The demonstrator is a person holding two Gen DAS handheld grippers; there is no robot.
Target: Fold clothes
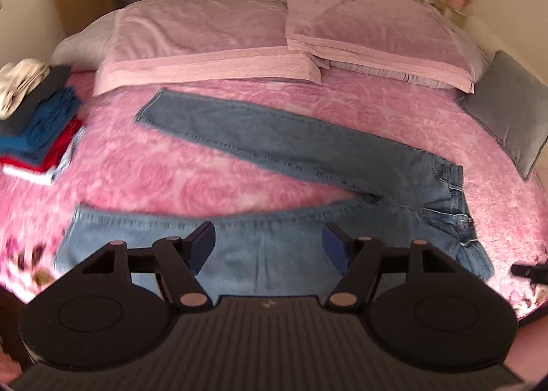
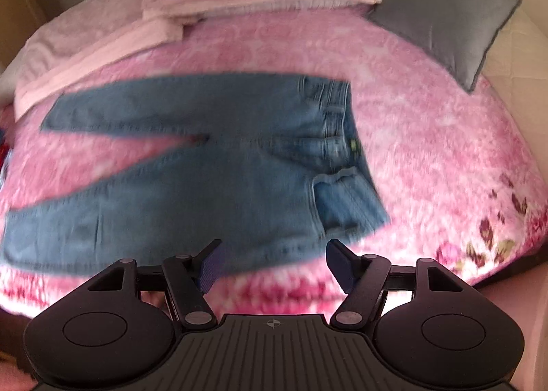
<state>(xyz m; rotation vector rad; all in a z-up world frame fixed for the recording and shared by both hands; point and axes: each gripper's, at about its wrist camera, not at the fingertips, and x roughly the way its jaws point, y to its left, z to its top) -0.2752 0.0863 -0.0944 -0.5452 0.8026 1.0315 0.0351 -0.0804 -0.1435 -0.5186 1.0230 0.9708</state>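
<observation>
Now the pair of light-blue denim jeans (image 1: 301, 151) lies spread flat on the pink rose-patterned bed cover (image 1: 205, 182), legs parted in a V. In the left wrist view the waistband sits at the right of the frame and the two legs run off to the left, so the long axis of the garment goes across the picture, not away from the camera. The nearer leg passes straight under the left claw (image 1: 269, 247), whose blue pads stand wide apart with nothing pinched between them, only denim beneath. The right claw (image 2: 270, 262) is likewise spread wide and empty; in its view it hangs at the near edge of the jeans, by the hip and pocket end, with the bed cover showing between the jaws. So the left claw is nearer the leg, the right nearer the waist. Judging by this, the next move is to take the near leg's edge and carry it over onto the far leg. A stack of folded clothes (image 1: 41, 124) waits at the left of the left wrist view.
</observation>
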